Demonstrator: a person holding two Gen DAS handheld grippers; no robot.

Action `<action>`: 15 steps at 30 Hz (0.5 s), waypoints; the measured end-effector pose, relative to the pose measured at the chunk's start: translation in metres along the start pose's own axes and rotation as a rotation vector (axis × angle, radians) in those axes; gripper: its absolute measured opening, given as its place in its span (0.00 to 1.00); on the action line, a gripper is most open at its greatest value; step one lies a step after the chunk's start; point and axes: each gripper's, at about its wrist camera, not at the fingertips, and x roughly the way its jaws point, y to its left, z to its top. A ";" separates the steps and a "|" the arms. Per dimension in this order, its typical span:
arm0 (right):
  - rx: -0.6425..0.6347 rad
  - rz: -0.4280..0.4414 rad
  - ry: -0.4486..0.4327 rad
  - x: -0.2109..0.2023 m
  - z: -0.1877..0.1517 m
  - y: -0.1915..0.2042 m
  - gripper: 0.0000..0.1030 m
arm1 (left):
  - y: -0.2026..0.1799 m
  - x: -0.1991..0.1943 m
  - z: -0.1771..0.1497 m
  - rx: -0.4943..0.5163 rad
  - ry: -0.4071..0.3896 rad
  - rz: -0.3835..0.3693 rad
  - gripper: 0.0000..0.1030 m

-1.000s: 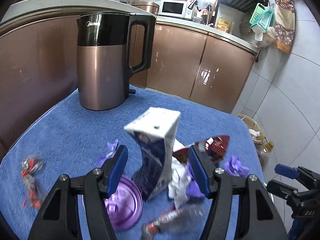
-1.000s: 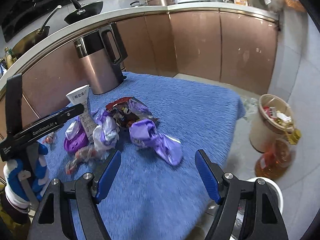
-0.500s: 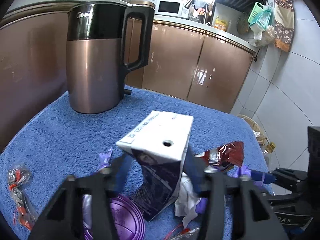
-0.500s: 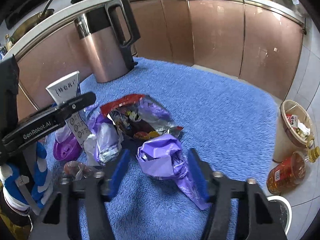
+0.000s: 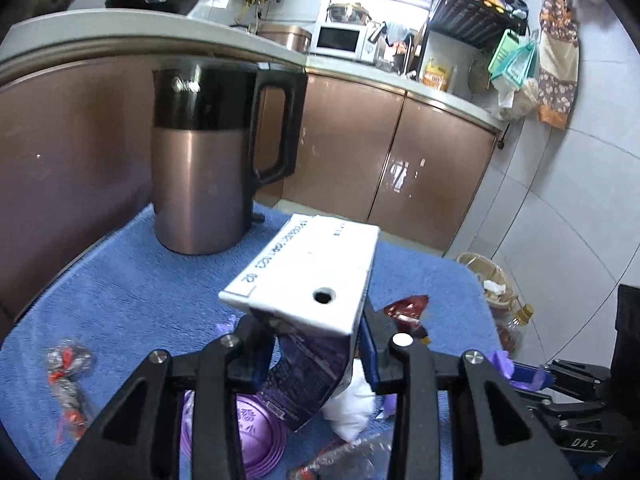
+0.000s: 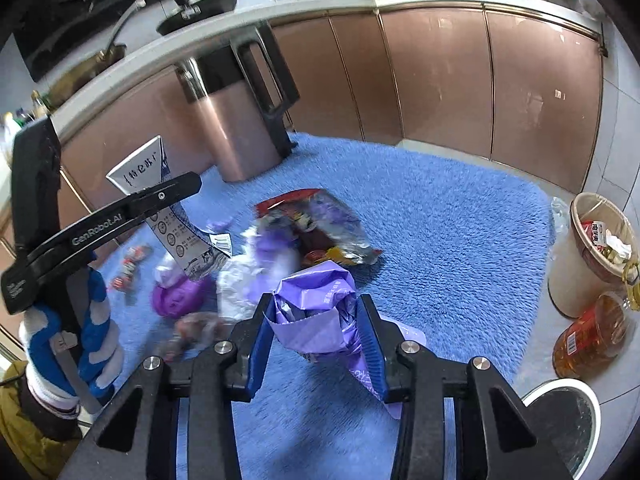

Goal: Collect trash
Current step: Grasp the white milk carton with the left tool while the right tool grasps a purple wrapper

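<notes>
Two hand-held grippers in play, each pinching one piece of trash. The left hand-held gripper (image 5: 316, 354) is clamped on a white-topped, purple-printed milk carton (image 5: 308, 284), which tilts above the blue fuzzy-covered bench (image 5: 132, 292); its lower end is hidden behind the fingers. The right hand-held gripper (image 6: 318, 340) squeezes a crumpled purple plastic wrapper (image 6: 316, 308) just over the cloth, its tail trailing under the right finger. On the bench: one purple round lid (image 5: 260, 436), cut off by the frame, one red-and-silver foil snack bag (image 6: 320, 224), and one white crumpled tissue (image 6: 236, 280), blurred. One copper-and-black electric kettle (image 5: 204, 160) stands behind. One beige waste bin (image 6: 592, 252) sits on the floor beside the bench.
</notes>
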 end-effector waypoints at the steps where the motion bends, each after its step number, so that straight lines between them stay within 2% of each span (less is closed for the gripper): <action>1: 0.004 0.007 -0.016 -0.009 0.000 0.002 0.37 | 0.000 -0.006 0.002 -0.003 -0.007 0.000 0.33; 9: -0.014 0.023 -0.157 -0.087 0.004 0.029 0.37 | -0.005 -0.070 0.015 -0.018 -0.080 0.006 0.33; 15: -0.005 0.016 -0.261 -0.141 -0.005 0.033 0.37 | -0.027 -0.118 0.019 0.015 -0.134 -0.001 0.33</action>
